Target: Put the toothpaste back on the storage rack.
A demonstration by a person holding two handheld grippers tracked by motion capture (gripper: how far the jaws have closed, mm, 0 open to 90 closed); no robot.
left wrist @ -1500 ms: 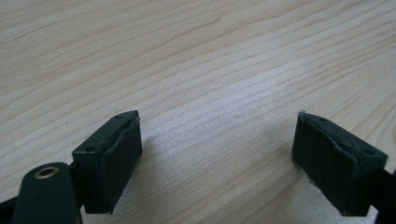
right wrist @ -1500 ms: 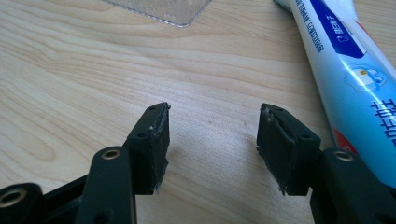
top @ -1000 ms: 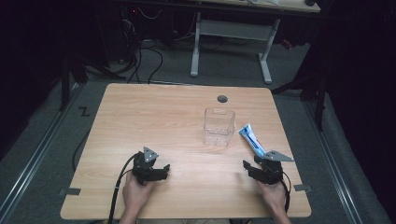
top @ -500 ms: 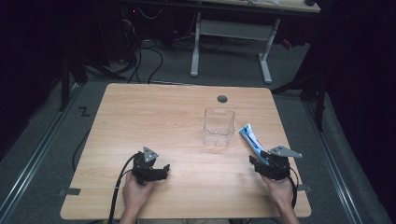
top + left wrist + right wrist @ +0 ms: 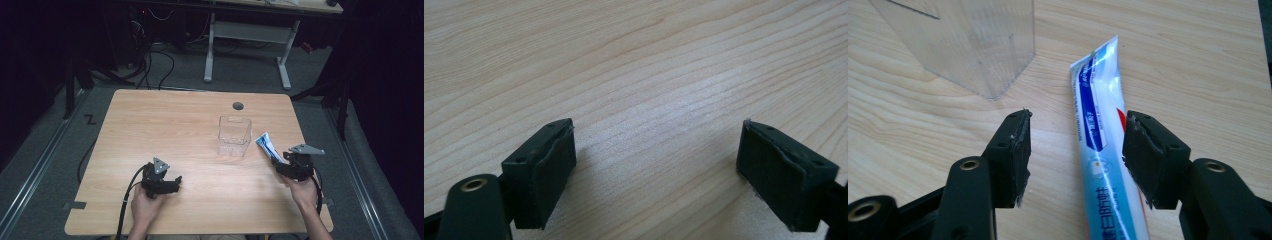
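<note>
Right gripper (image 5: 281,164): positioned at the near right of the wooden surface (image 5: 175,130), held in the person's right hand (image 5: 301,191), pointing away from the person toward the toothpaste tube (image 5: 267,147). In the right gripper view its fingers (image 5: 1015,145) stand wide, with the tube (image 5: 1100,145) lying flat on the surface between them. The tube sits closer to the right-hand finger in that view, which overlaps its edge; whether that pad touches it cannot be told. A clear gap of bare wood separates the tube from the other finger. The tube is not gripped. The jaws have closed slightly in the last moments, with the tube between them.

Toothpaste tube: white with blue and red printing, flat crimped end pointing away from the gripper. It lies at the right side of the surface, just beside the clear plastic container (image 5: 234,135) and apart from it.

Clear plastic container: upright and open-topped, standing right of centre on the surface. Its near corner shows in the right gripper view (image 5: 978,45), to the left of the tube's far end.

Left gripper (image 5: 176,183): at the near left of the surface, held in the left hand (image 5: 145,205), well apart from the tube and container. In the left gripper view its fingers (image 5: 544,170) stand wide, with only bare wood grain between them.
</note>
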